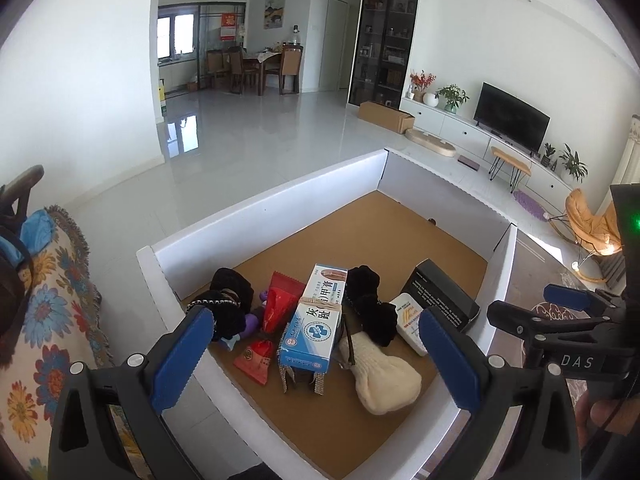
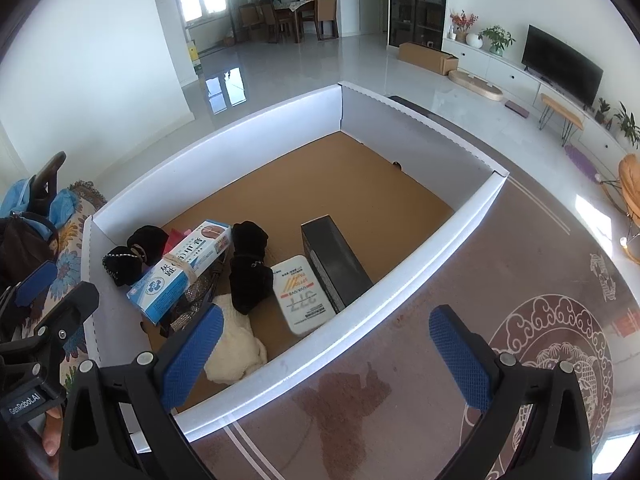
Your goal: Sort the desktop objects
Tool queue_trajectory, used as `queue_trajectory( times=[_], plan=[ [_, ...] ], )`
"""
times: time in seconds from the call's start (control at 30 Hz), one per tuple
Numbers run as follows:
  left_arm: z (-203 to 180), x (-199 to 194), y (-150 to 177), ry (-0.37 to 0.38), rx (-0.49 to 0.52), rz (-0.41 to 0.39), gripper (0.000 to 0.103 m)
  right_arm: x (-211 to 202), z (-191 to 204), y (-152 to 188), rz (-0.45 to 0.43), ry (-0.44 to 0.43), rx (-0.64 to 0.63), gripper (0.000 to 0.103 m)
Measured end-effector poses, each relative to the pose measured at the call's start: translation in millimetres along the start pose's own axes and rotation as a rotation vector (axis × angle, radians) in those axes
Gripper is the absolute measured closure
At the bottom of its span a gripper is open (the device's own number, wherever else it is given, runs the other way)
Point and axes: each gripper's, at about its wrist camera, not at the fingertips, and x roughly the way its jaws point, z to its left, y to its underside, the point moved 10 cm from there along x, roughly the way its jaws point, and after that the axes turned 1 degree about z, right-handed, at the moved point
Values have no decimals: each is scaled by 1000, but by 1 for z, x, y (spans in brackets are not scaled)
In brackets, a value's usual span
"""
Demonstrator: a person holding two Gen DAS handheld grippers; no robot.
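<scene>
Both of my grippers are spread wide with nothing between their blue pads. My left gripper (image 1: 316, 354) hangs over the near-left part of the white-walled tray (image 1: 256, 216), tilted down and forward so its fingers frame the pile of objects; its left pad (image 1: 182, 354) sits over the tray's near-left wall and its right pad (image 1: 448, 356) over the near-right wall. My right gripper (image 2: 326, 354) is off to the right of the tray, its left pad (image 2: 192, 356) just over the tray's near wall (image 2: 320, 344) and its right pad (image 2: 460, 356) out over the patterned brown tabletop (image 2: 520, 280). In the left wrist view I see the right gripper (image 1: 560, 312) beside the tray's right wall, and part of the hand holding it at the frame's edge. Between my left fingers lies the blue-and-white medicine box (image 1: 316, 320), bound with a rubber band and propped on other items. To its left are red packets (image 1: 280, 304) and a black pouch (image 1: 228, 300); to its right a black velvet pouch (image 1: 368, 304), a cream knitted item (image 1: 384, 380), a white bottle (image 1: 410, 320) lying flat, and a black box (image 1: 440, 296) against the right wall. The far half of the tray's brown floor (image 1: 400, 232) shows bare cardboard. A floral throw (image 1: 52, 320) lies left of the tray.
</scene>
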Motion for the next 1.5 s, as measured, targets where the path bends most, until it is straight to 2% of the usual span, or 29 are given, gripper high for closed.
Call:
queue_trajectory(
  times=[0.2, 0.8, 1.5],
  plan=[
    [0, -9, -8, -81, 63, -63, 0, -2, 10, 0, -5, -4, -36, 0],
    [14, -1, 0, -102, 30, -23, 0, 2, 24, 6, 11, -8, -82, 0],
    [11, -8, -2, -88, 25, -35, 0, -2, 38, 6, 24, 6, -133, 0]
  ],
)
